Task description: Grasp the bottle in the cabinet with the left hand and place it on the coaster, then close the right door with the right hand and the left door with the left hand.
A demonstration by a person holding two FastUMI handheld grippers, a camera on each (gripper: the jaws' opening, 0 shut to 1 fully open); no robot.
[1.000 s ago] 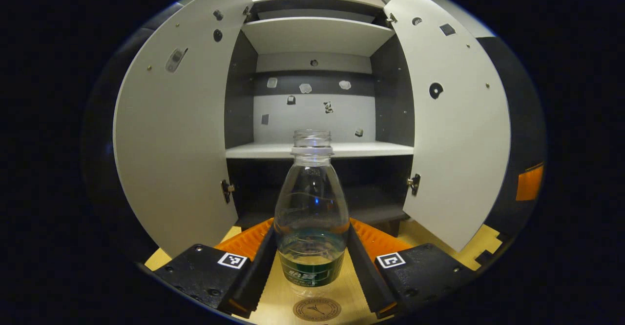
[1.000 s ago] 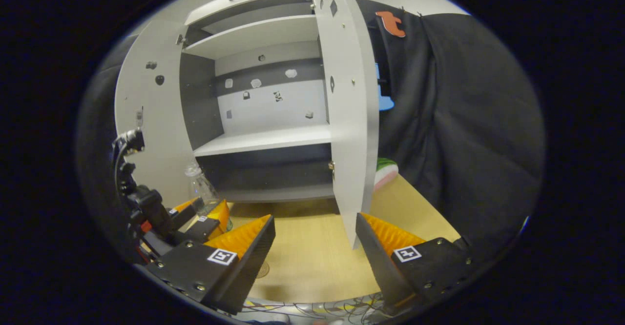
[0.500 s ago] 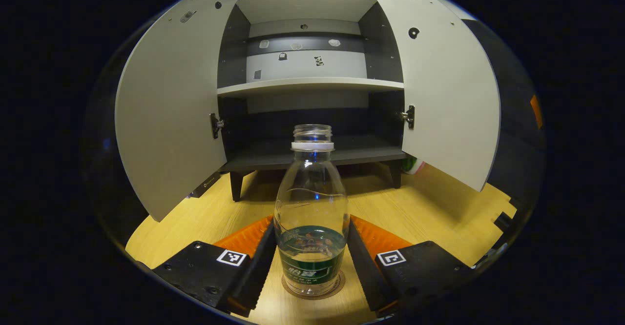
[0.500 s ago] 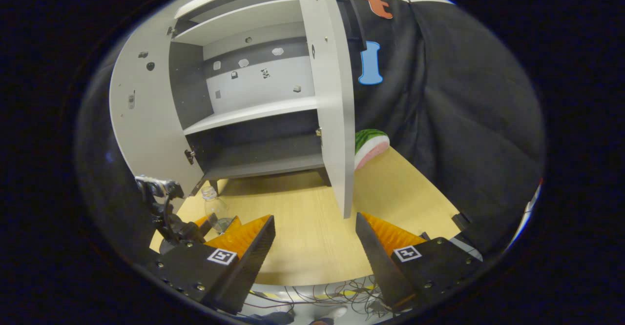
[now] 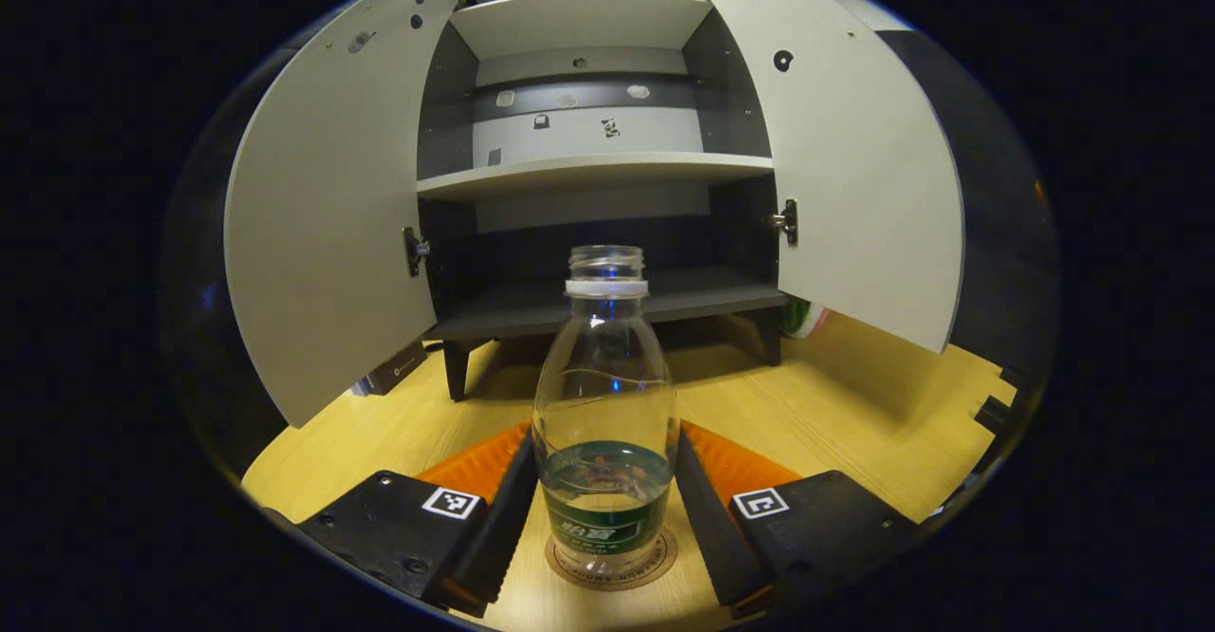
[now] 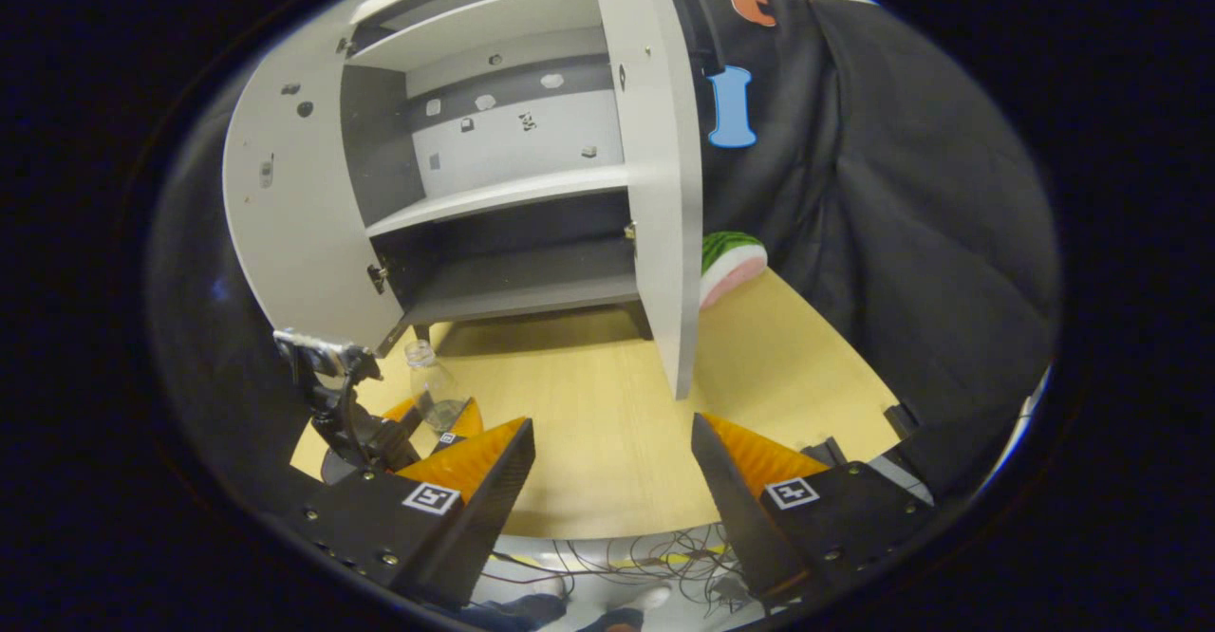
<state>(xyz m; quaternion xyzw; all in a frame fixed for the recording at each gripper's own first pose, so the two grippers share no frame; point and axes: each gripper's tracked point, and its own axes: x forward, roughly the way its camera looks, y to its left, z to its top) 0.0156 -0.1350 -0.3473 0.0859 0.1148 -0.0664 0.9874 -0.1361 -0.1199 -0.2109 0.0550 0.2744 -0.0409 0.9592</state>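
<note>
A clear uncapped bottle (image 5: 605,404) with a green label stands upright on the round coaster (image 5: 655,564) on the wooden table. My left gripper (image 5: 605,509) is shut on its lower body, one finger pressing each side. Behind it the grey cabinet (image 5: 588,172) has its left door (image 5: 327,224) and right door (image 5: 854,167) swung wide. In the right gripper view, my right gripper (image 6: 612,480) is open over the table, below the right door's (image 6: 664,186) free edge. The left gripper (image 6: 380,437) with the bottle (image 6: 432,395) appears at the lower left there.
A watermelon slice (image 6: 731,262) lies on the table to the right of the cabinet, against the black cloth. Cables (image 6: 617,575) hang below the table's near edge. Bare wooden table (image 6: 588,404) stretches between the cabinet and my right gripper.
The left gripper came down and back from the cabinet with the bottle, which now rests on the coaster. The right gripper's view tilted down toward the table; it stays open.
</note>
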